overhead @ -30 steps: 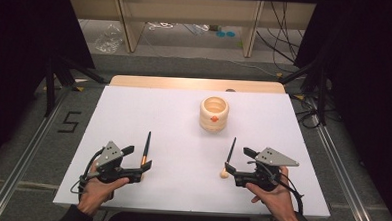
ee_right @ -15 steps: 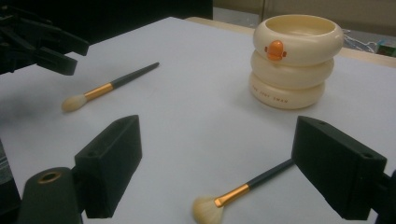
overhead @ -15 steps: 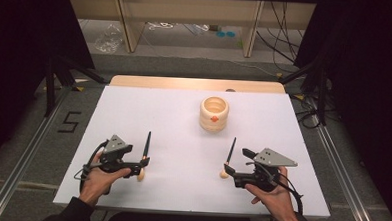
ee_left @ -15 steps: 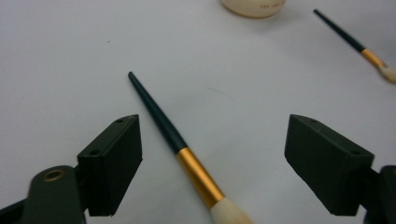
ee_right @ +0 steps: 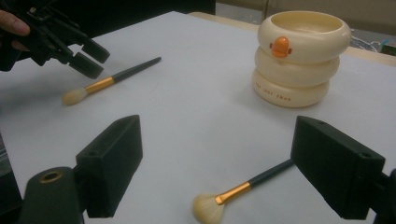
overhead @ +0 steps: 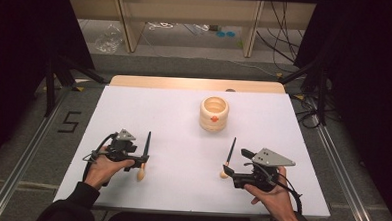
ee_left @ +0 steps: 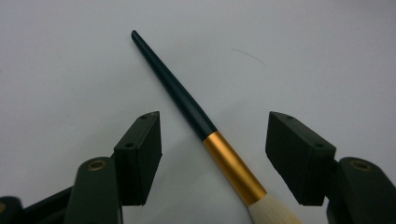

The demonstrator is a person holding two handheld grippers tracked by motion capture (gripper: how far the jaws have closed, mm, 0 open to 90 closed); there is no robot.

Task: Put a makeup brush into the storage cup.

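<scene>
Two make-up brushes with dark handles, gold ferrules and pale bristles lie on the white table (overhead: 182,140). My left gripper (overhead: 138,160) has its jaws on either side of the left brush (overhead: 146,148). In the left gripper view the brush (ee_left: 231,165) lies slantwise between the pads (ee_left: 140,149) without touching them. The jaws have just been closing. My right gripper (overhead: 230,173) stands open and low at the bristle end of the right brush (overhead: 230,152). In the right gripper view that brush (ee_right: 252,182) lies between the wide jaws of the gripper (ee_right: 219,158), untouched.
A cream ringed cup (overhead: 214,113) with an orange mark stands upright at the back centre of the table; the right gripper view has it (ee_right: 299,60) ahead to the right. That view also shows the left gripper (ee_right: 70,42) over the left brush (ee_right: 112,79). Dark floor surrounds the table.
My left hand has slid right and forward to the left brush, and its jaws have narrowed around it. The right hand, both brushes and the cup have stayed put.
</scene>
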